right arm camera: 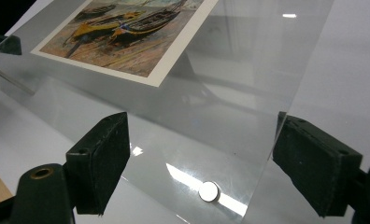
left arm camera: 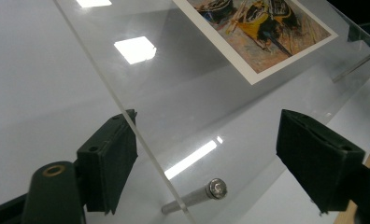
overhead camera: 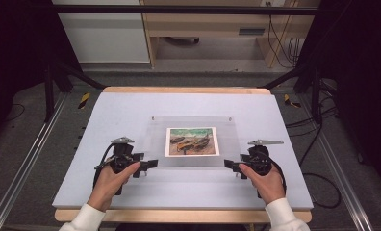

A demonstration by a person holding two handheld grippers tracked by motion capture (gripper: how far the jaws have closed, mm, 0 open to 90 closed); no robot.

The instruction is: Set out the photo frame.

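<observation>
A clear acrylic sheet lies flat in the middle of the table, with a white-bordered print of boats on it. My left gripper stands open at the sheet's near left corner. In the left gripper view the sheet's edge runs between the jaws, close to the left one, above a small metal pin. My right gripper is open at the near right corner. In the right gripper view that corner lies between the jaws, with a round metal stud in it. The print lies farther in.
A pale grey mat covers the table, and a wooden edge shows in front. Two small studs mark the sheet's far corners. Black frame rails and loose cables flank the table on both sides.
</observation>
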